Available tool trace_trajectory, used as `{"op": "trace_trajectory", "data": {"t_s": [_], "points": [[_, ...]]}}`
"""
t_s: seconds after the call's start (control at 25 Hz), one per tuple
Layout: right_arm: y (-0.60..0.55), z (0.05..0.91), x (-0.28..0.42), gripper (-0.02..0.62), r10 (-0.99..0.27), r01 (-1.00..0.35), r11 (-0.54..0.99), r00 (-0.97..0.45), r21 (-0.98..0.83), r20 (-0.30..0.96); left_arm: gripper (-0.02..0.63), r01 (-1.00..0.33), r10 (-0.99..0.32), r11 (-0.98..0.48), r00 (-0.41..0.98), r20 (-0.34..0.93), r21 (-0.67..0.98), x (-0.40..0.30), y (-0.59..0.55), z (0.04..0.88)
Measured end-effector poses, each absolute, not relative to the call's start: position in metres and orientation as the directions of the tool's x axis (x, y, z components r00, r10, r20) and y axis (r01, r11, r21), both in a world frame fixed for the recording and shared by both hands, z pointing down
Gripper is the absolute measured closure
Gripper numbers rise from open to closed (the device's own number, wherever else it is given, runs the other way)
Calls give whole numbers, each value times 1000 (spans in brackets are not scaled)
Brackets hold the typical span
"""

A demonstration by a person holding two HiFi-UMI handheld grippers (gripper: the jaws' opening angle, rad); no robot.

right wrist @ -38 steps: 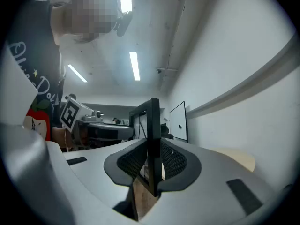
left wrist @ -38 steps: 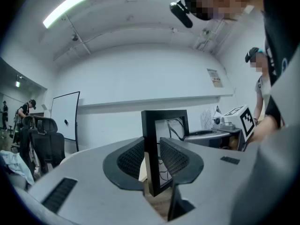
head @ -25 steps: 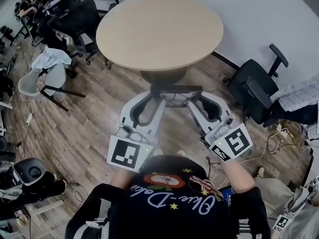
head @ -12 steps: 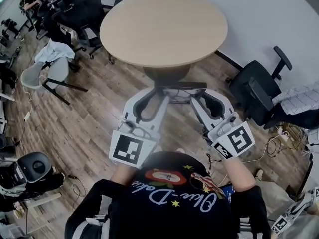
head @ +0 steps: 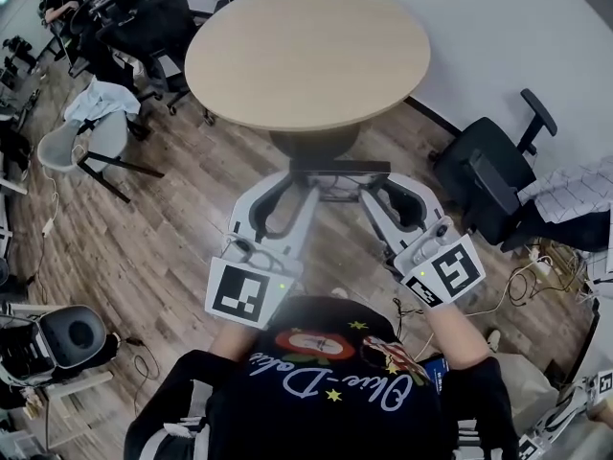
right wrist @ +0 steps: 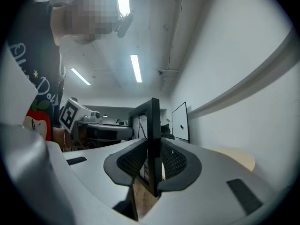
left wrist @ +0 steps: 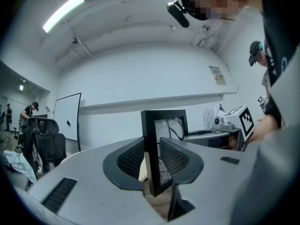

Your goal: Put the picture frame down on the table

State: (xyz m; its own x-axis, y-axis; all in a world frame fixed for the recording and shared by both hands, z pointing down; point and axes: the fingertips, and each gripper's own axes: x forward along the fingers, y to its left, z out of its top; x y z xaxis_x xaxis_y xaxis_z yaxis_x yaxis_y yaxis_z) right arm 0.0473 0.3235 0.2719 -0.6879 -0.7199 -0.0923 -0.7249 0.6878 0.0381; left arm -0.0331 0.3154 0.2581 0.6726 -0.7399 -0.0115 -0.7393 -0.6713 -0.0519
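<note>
A black picture frame (head: 340, 168) hangs upright over the wooden floor, held edge-on between both grippers just short of the round beige table (head: 306, 51). My left gripper (head: 299, 180) is shut on the frame's left rail. In the left gripper view that rail (left wrist: 151, 139) stands between the ribbed pads (left wrist: 131, 157). My right gripper (head: 381, 182) is shut on the right rail. In the right gripper view the frame (right wrist: 153, 135) is pinched between the pads (right wrist: 172, 159). The opposite gripper's marker cube (left wrist: 244, 118) shows through the frame.
The table's dark pedestal (head: 314, 145) stands right behind the frame. Black office chairs (head: 153, 27) crowd the back left, and a grey chair with cloth (head: 91, 132) stands left. Another black chair (head: 488, 175) is at right, with cables (head: 522, 281) on the floor.
Both grippers have shifted slightly together with the frame in front of the table. Both grips on the frame are unchanged.
</note>
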Motion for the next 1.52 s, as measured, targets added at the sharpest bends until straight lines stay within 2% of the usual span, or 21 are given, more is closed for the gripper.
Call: {"op": "trace_trajectory", "data": {"t_s": [0.6, 1.52], "points": [[298, 282, 71, 523, -722, -725, 688, -688, 26, -76, 512, -741, -742, -670, 670, 11, -42, -8, 291, 272], [153, 283, 59, 523, -784, -784, 619, -620, 40, -28, 512, -683, -683, -731, 731, -6, -11, -18, 139, 280]]}}
